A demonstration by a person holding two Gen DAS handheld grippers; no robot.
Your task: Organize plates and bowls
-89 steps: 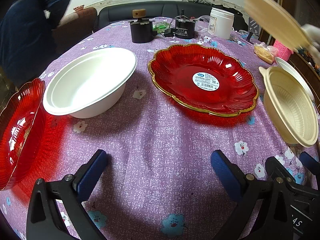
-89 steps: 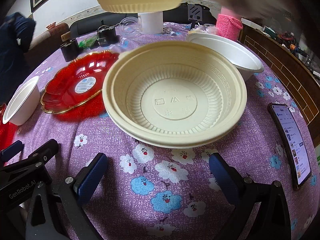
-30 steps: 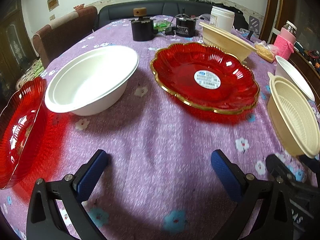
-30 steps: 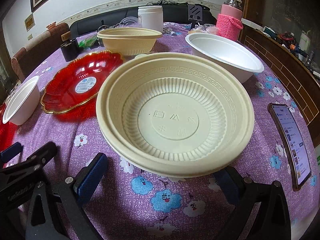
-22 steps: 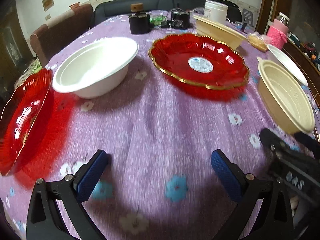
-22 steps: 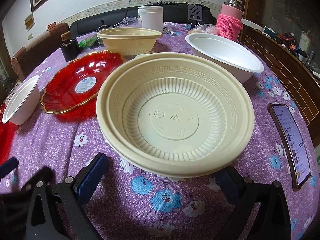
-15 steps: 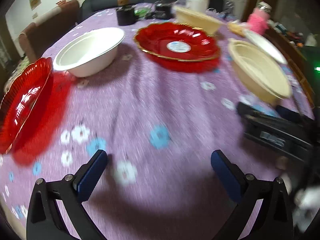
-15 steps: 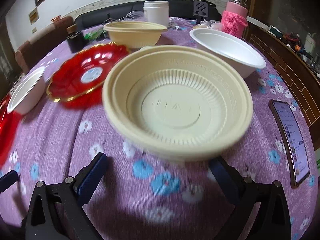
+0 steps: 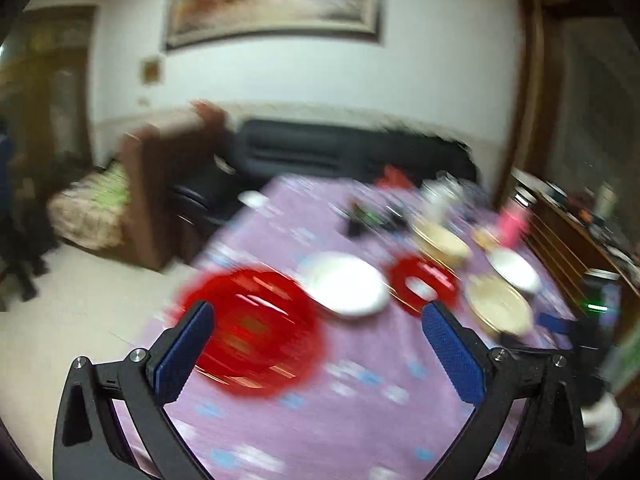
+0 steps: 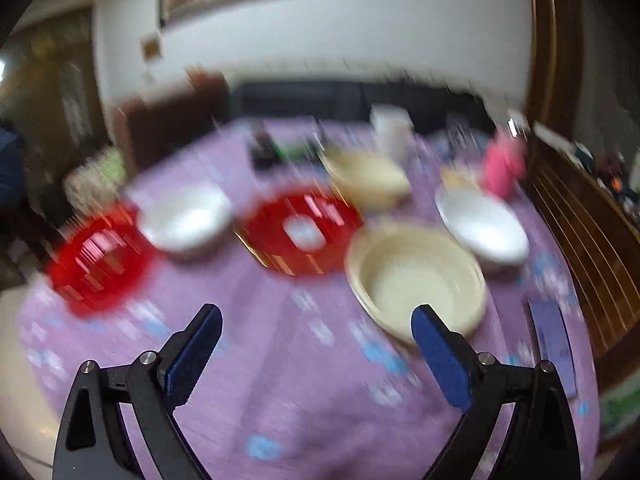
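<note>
Both views were motion-blurred, so detail was rough. L to R across the bench [image 10: 304, 400]: a red plate [image 10: 98, 258] at the far-left edge, a white bowl [image 10: 186, 218], a 2nd red plate [image 10: 300, 234] w/ a beige bowl [image 10: 366, 178] behind it, a nearer beige bowl [image 10: 416, 280], then a 2nd white bowl [image 10: 482, 226]. Left gripper [image 9: 320, 350] had its fingers spread wide, empty, held above the bench; the left red plate [image 9: 252, 334] lay just ahead, nearer its left finger. Right gripper [image 10: 316, 350] was likewise wide and empty; the near beige bowl sat ahead, just beyond its right finger. Judging by that, left arm was closer to the plates, right arm to the beige bowls; round items, so no long axis to align.
</note>
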